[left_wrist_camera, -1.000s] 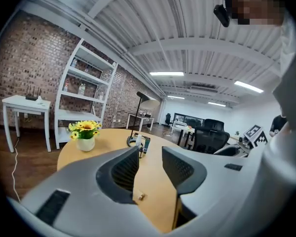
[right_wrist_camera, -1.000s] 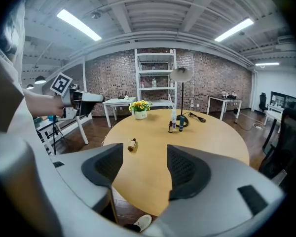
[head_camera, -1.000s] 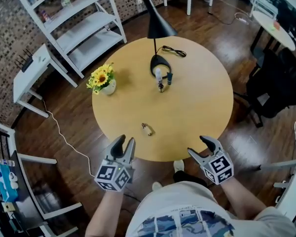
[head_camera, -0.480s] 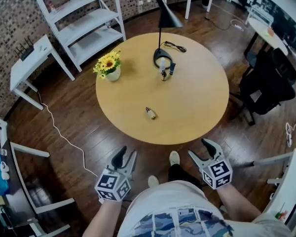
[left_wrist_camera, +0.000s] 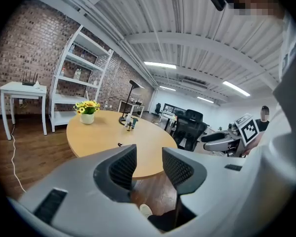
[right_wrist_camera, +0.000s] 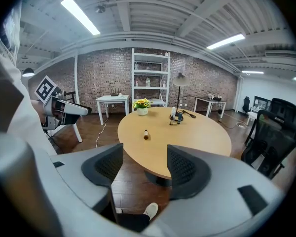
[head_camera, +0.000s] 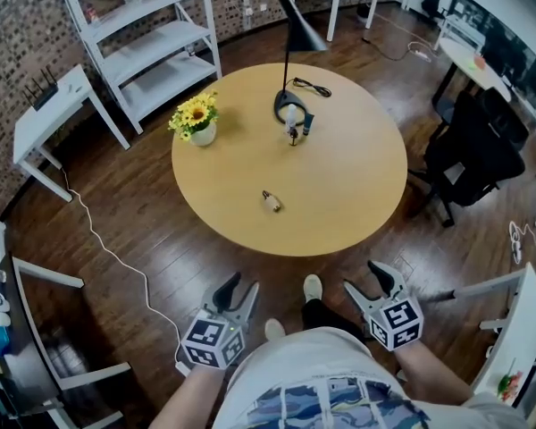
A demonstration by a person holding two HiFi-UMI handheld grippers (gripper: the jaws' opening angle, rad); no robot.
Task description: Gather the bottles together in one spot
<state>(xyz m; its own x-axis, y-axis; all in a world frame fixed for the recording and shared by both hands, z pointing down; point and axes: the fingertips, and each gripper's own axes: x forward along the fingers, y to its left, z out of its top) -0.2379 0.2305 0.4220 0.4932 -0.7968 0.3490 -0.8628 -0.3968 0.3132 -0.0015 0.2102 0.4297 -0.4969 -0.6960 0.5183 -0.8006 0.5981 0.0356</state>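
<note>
A small bottle [head_camera: 271, 202] [right_wrist_camera: 146, 134] lies on its side on the round wooden table [head_camera: 339, 195]. Three more small bottles [head_camera: 296, 123] [right_wrist_camera: 175, 115] stand close together by the lamp base at the table's far side. My left gripper [head_camera: 237, 291] [left_wrist_camera: 144, 163] and right gripper [head_camera: 372, 281] [right_wrist_camera: 144, 166] are held low in front of the person's body, above the floor and short of the table's near edge. Both are open with nothing between their jaws.
A black desk lamp [head_camera: 293, 34] with its cable and a vase of sunflowers [head_camera: 196, 119] stand on the table. A white shelf unit [head_camera: 147, 34], a white side table [head_camera: 54, 114] and a black office chair [head_camera: 469, 146] surround it. A white cable [head_camera: 116, 257] runs over the wooden floor.
The person has stepped back from the table. Both grippers, which were over the table's near edge, now hang over the floor farther from it. Their jaws stay open.
</note>
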